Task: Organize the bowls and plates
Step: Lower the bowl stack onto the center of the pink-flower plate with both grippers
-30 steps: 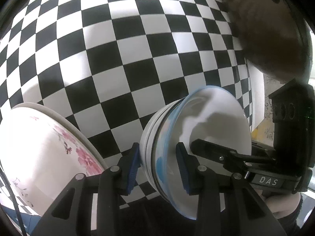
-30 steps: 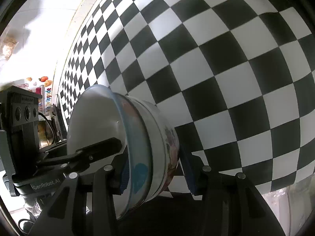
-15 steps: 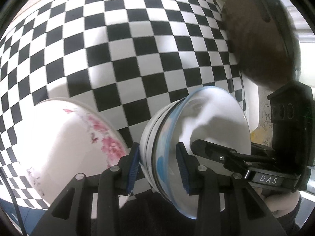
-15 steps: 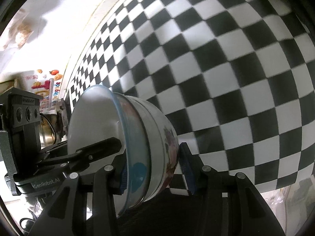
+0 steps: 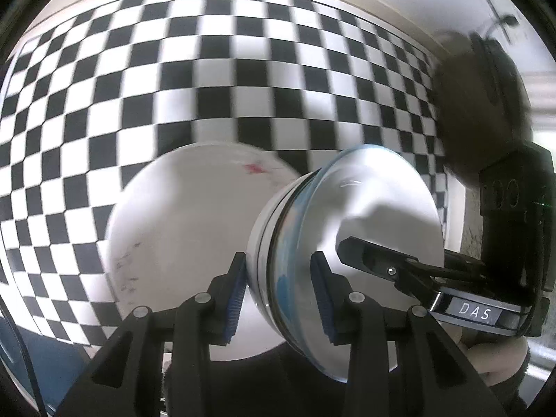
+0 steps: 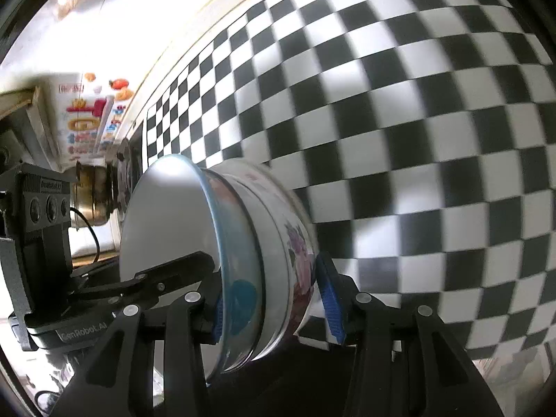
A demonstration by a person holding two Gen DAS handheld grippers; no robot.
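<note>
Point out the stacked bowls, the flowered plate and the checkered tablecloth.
stacked bowls (image 5: 375, 215), left wrist view, inside of the top bowl
flowered plate (image 5: 180, 229), left wrist view, white face
checkered tablecloth (image 6: 417, 121), right wrist view, bare squares

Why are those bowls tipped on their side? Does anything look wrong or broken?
Nothing looks broken. The stacked bowls are tipped on edge because both tools, left and right, clamp them by opposite rims above the checkered cloth.

Glare washes out the right wrist view at ten o'clock; motion blur smears the checkered floor (image 6: 399, 111); fisheye bends edges.
</note>
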